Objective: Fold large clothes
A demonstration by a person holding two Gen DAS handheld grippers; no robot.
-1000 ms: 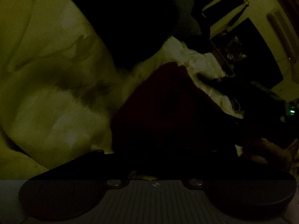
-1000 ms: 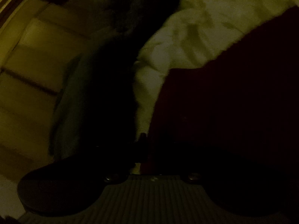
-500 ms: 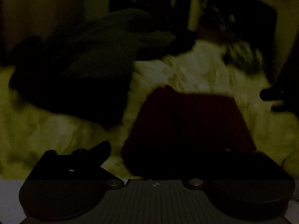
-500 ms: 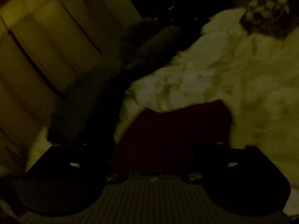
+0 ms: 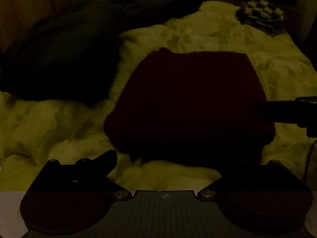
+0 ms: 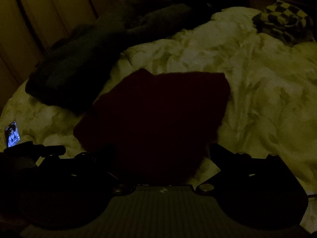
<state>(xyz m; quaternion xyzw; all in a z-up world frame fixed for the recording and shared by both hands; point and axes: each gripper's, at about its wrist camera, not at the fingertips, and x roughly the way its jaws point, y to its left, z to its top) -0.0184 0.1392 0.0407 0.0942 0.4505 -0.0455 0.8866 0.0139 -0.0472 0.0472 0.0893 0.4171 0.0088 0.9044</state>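
A dark red garment (image 5: 188, 103) lies folded in a compact block on the pale duvet (image 5: 49, 123); the right wrist view shows it too (image 6: 154, 115). My left gripper (image 5: 178, 156) hovers over its near edge, jaws wide open, pads off the cloth. The jaws of my right gripper (image 6: 161, 148) are opening, with the garment's near corner seen between them but untouched. Each gripper shows in the other's view: the right gripper (image 5: 287, 111) reaches in over the garment's right side, the left gripper (image 6: 39, 150) sits at the left. The room is very dark.
A dark blanket (image 5: 59, 55) lies along the bed's far left (image 6: 79, 63). A checkered cloth (image 5: 259, 11) is bunched at the far right (image 6: 283, 19). A lit phone screen (image 6: 12, 133) rests on the duvet (image 6: 257, 99). Panelled doors (image 6: 39, 10) stand behind.
Both grippers have gone from shut to wide open, pulled back and up from the red garment, and rolled level. The garment now lies free on the duvet.
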